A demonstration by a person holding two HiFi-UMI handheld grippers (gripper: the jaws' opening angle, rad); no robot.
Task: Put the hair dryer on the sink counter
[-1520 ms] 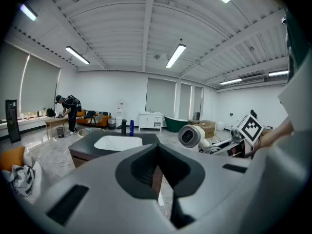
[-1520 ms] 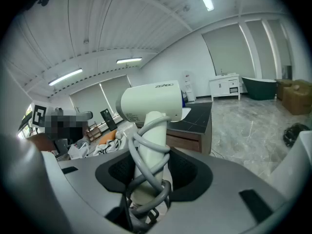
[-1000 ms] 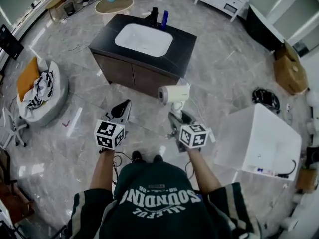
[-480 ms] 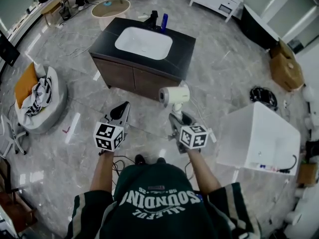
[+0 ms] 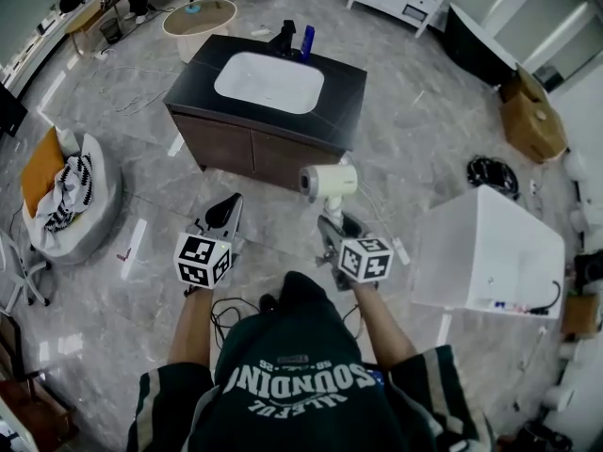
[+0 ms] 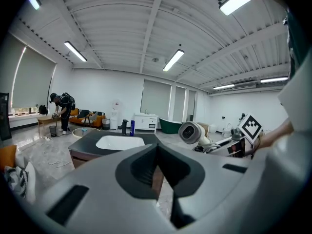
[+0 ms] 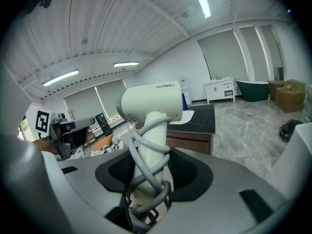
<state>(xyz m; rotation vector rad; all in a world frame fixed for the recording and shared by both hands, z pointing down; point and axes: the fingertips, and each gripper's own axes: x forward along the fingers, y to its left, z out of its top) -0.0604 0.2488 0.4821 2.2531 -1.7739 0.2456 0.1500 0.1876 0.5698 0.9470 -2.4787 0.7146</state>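
Note:
A white hair dryer stands upright in my right gripper, its grey cord wound round the handle. In the right gripper view the jaws are shut on that handle, nozzle pointing left. My left gripper hangs level beside it, shut with nothing in it. The sink counter stands ahead of both grippers, some way off: a black top with a white basin on a wooden cabinet. In the left gripper view the counter lies ahead and the hair dryer to the right.
A black faucet and a blue bottle stand at the counter's far edge. A white box is on the floor at my right. At the left is a cushioned seat, beyond the counter a round table. A person bends far left.
The scene has slid slightly in the head view as the person shifted forward. Both grippers keep their places, and the hair dryer stays in the right one.

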